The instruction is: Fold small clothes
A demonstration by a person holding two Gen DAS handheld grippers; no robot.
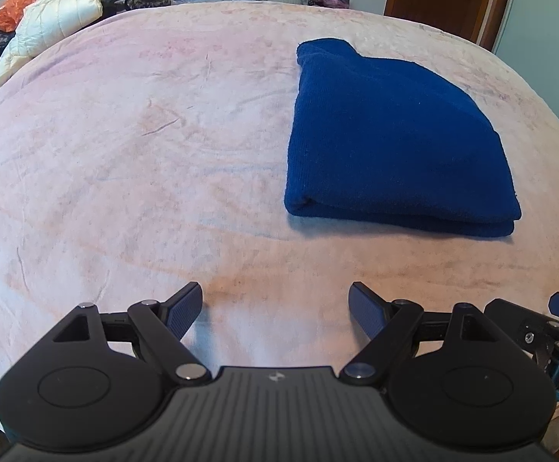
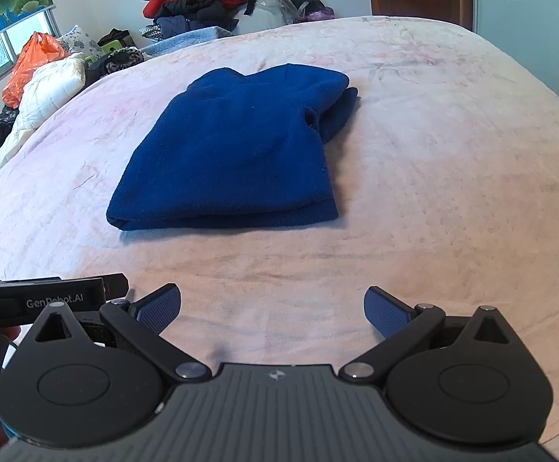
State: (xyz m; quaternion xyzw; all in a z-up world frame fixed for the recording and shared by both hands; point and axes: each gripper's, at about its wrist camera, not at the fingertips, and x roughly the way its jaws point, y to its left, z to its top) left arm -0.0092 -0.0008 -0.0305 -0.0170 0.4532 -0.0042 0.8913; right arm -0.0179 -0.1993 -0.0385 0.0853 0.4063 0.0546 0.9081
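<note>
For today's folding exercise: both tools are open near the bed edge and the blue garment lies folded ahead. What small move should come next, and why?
Probably none on the folded blue garment: it lies flat in layers on the pink bedspread, touched by neither open tool, left nor right. I would draw both tools back.

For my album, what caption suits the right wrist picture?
Open right gripper hovers above a pink bed, facing a folded blue garment.

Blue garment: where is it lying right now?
The folded blue garment lies on the pink bedspread, ahead and right of the open left gripper; in the right wrist view it sits ahead-left of the open right gripper, touching neither.
</note>
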